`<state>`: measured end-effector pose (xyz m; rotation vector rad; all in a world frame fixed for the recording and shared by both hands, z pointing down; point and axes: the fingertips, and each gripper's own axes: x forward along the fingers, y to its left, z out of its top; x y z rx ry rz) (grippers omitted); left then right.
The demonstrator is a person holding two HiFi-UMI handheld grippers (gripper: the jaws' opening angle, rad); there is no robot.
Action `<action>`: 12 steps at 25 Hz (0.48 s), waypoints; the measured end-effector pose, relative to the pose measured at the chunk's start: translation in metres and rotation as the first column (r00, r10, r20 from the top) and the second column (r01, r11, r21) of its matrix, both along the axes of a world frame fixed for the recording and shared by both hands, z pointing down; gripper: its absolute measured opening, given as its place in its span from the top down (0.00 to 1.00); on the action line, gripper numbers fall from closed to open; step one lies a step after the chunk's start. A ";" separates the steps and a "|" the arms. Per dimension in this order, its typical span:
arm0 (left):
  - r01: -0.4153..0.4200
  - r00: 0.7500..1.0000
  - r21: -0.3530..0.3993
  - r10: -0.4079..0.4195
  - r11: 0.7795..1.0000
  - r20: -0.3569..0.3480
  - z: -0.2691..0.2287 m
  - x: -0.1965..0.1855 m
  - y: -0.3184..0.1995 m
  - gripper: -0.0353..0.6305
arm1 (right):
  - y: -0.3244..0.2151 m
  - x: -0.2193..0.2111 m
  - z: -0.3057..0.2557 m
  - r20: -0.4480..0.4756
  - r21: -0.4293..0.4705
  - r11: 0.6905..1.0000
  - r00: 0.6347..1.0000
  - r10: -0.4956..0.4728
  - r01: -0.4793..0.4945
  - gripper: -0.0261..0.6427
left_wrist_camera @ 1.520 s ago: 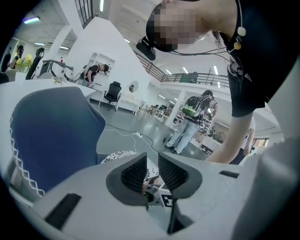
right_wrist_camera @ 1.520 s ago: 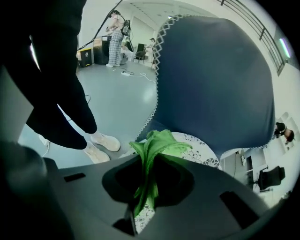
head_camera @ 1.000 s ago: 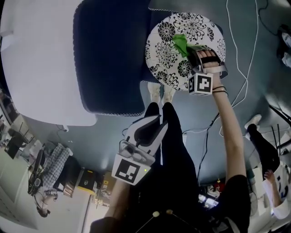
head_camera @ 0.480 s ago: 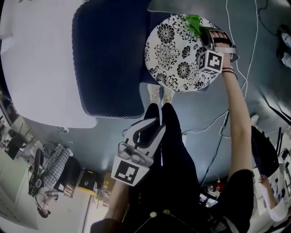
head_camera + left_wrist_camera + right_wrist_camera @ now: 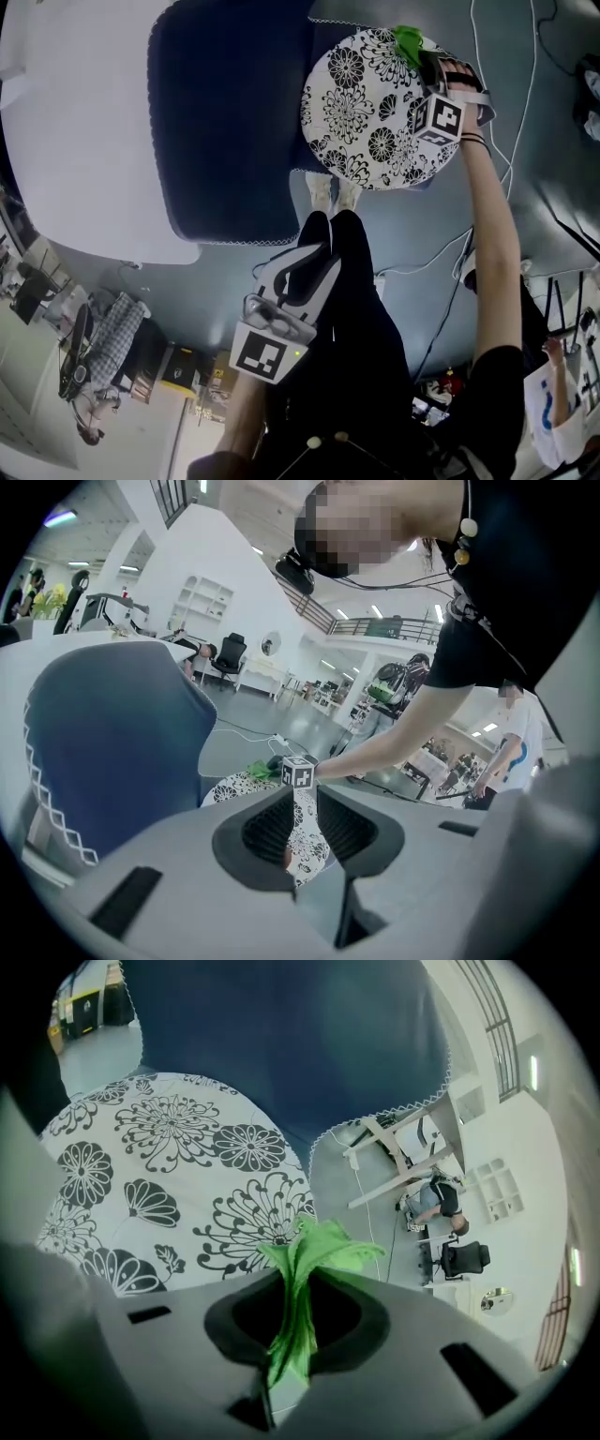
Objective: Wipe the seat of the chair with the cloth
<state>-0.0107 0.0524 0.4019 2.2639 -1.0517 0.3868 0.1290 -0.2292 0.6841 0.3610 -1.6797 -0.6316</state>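
— Where's the cloth (image 5: 408,42)?

— Pinched in the right gripper (image 5: 425,67), jaws clamped on a bunched green fold that fans out past the tips. It sits at the far right rim of the seat (image 5: 361,103).

— And the seat from there?

— Nearly all of it lies left of the tool and back toward the person. In the right gripper view the cloth (image 5: 314,1246) sticks up out of the right gripper (image 5: 300,1307), the flowered seat (image 5: 159,1166) spreads away on the left, and bare floor (image 5: 375,1194) shows on the right. So I judge the next stroke has to sweep leftward across the round top, not outward.

— Is the cloth pressing on the seat?

— It's hard to tell from these angles. It looks to be at the rim, perhaps half off it.

— The other hand?

— The left gripper (image 5: 314,258) hangs by the person's legs, well apart from the seat. In its own view the left gripper (image 5: 302,822) has its jaws drawn close with only a sliver between, and nothing in them. The right is plainly the working arm.

— Anything in the way?

— The seat top is bare. A dark blue panel (image 5: 225,112) with white trim borders its left side, so a long stroke could run into it. Cables (image 5: 520,94) trail on the floor to the right, and the person's shoes (image 5: 330,192) stand just below the near rim.
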 end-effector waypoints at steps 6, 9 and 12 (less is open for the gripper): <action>0.007 1.000 -0.001 -0.007 1.000 -0.012 0.000 0.002 -0.001 0.83 | 0.038 -0.005 0.022 -0.045 -0.058 0.996 0.996 -0.075 0.073 0.89; 0.004 1.000 -0.001 -0.004 1.000 -0.017 -0.001 0.004 0.000 0.83 | 0.054 -0.005 0.024 -0.057 -0.072 0.992 0.992 -0.110 0.106 0.89; 0.002 1.000 0.004 -0.002 1.000 -0.020 -0.001 0.007 0.000 0.83 | 0.066 -0.004 0.022 -0.052 -0.077 0.990 0.991 -0.122 0.117 0.89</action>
